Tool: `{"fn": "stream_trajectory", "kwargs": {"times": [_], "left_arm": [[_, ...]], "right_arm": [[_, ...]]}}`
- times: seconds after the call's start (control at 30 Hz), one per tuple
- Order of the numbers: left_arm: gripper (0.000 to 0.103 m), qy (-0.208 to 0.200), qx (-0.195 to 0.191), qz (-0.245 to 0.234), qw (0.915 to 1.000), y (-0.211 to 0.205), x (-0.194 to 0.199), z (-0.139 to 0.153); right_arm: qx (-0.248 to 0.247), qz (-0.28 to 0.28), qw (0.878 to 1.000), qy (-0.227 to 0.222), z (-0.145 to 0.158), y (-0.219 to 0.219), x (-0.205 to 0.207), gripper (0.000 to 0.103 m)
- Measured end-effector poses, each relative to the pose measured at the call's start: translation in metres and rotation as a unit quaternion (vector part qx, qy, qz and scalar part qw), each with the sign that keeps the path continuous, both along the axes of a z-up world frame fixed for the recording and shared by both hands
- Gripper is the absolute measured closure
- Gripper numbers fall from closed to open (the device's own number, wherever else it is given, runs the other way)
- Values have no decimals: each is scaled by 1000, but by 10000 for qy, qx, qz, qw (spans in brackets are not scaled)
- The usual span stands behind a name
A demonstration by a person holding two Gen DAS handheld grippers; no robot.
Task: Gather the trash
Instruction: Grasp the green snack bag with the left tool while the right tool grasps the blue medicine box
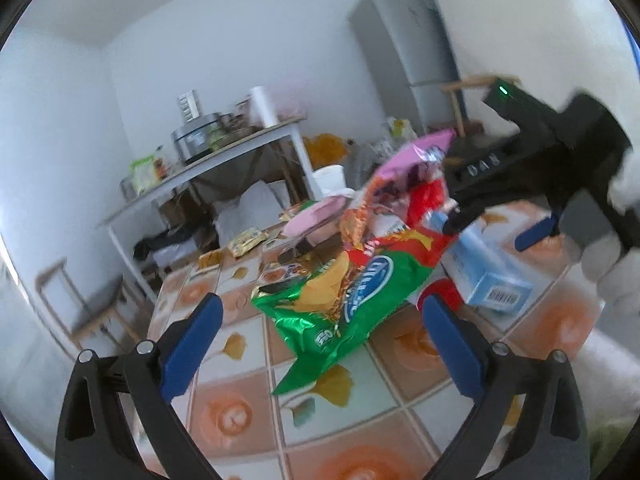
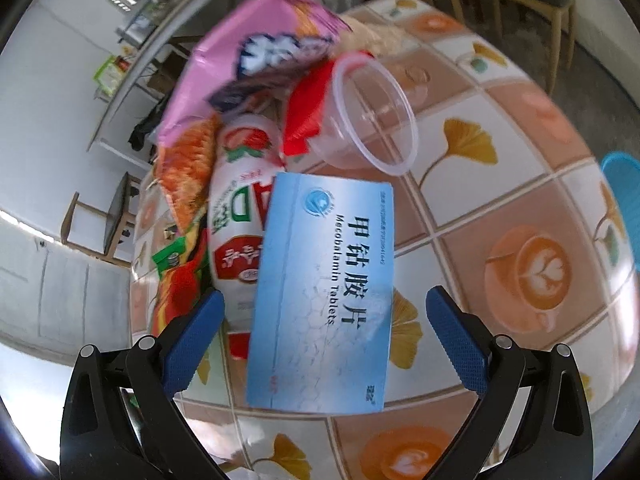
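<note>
Much of the trash heap is blurred: the pink wrapper (image 2: 240, 60) on top shows only smeared white lettering, and the orange packet (image 2: 188, 184) below it is hard to read. In the right wrist view the blue tablet box (image 2: 324, 292) lies flat on the tiled tabletop (image 2: 500, 208), covering part of the white drink bottle (image 2: 240, 208) just beside it; a clear plastic cup (image 2: 372, 116) lies tipped on its side beyond the box. The right claw (image 2: 324, 328) is spread wide, one finger on either side of the box, gripping nothing.

Only the left wrist view shows the green chip bag (image 1: 340, 308) at the near side of the heap, with the left claw (image 1: 320, 332) wide open and empty before it. There the right claw's black body hides part of the box, and the far edge of the tabletop is lost behind the wrappers.
</note>
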State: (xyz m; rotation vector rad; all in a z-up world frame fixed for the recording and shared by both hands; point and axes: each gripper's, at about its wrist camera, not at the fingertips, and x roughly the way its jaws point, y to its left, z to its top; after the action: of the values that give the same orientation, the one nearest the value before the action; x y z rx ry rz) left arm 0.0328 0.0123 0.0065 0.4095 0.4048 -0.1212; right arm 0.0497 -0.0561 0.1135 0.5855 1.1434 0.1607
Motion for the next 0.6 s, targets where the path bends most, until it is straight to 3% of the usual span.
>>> {"fn": "stream_trajectory", "kwargs": {"times": [0.07,0.23,0.27,0.37,0.5,0.6], "left_arm": [[7,35,349,-127,9993,-9,12,-10],[30,192,1024,-372,9939,-25,30,-34],[39,282,1102,-410,9927,-26,35,-38],[61,492,1083,-451,9919,-27,43,-41],[90,674,1014,-489,9914,-26,45,-37],[93,634,1049,-447,9914,-29,40,-32]], "right_arm": [[121,-27,9998,122,-6,-1,3,7],[501,-36,9982,339,-20,-6,6,7],[522,-46,9981,324,-22,-8,7,7],[685,-66,9971,316,-25,-15,7,9],[767,-48,9964,352,-33,-26,10,25],[953,-17,9946,407,-37,-38,8,34]]}}
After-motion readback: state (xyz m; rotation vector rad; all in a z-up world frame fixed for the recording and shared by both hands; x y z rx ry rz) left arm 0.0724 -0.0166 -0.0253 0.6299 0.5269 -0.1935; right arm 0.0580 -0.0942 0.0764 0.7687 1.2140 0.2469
